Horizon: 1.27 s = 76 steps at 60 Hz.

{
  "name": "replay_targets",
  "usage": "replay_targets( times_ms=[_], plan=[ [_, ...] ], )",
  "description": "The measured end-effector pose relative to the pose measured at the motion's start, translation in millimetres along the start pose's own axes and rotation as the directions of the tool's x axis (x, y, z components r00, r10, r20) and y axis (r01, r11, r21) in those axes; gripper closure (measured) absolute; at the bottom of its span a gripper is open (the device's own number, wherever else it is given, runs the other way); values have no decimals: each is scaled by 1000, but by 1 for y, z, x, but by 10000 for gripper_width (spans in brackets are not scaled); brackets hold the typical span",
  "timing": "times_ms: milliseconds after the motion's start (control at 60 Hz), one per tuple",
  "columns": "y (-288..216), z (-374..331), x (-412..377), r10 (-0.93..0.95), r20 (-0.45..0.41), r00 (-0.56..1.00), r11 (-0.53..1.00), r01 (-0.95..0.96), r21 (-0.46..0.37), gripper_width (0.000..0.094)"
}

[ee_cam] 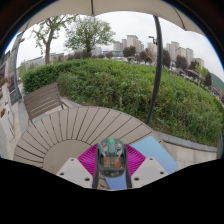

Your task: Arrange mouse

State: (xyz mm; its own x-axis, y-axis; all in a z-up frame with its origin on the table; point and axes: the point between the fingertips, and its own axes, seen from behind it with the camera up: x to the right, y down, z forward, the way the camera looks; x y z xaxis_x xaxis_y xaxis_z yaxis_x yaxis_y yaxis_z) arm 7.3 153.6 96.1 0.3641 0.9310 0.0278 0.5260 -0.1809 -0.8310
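Observation:
A small mouse (pixel 111 157) with a grey-green, see-through shell sits between my gripper's (pixel 111 166) two fingers. The magenta pads (pixel 89 159) press on both of its sides. The mouse is held up above a round slatted wooden table (pixel 75 128). A light blue flat thing (pixel 152 151), likely a mat, lies on the table just right of the fingers. The mouse's underside and the fingertips are hidden.
A wooden slatted chair (pixel 42 100) stands beyond the table to the left. A dark pole (pixel 156 60) rises at the right. A green hedge (pixel 130 85) lies behind, with trees and tall buildings further off.

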Motion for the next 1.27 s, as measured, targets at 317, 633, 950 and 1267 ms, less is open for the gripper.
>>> replay_targets(
  times_ms=[317, 633, 950, 1267],
  plan=[
    [85, 68, 96, -1, -52, 999, 995, -4, -95, 436],
    [58, -62, 79, 53, -92, 994, 978, -70, -197, 93],
    [59, -241, 19, 40, -59, 997, 966, -54, -253, 88],
    [64, -265, 5, 64, -83, 994, 968, -82, -237, 79]
  ],
)
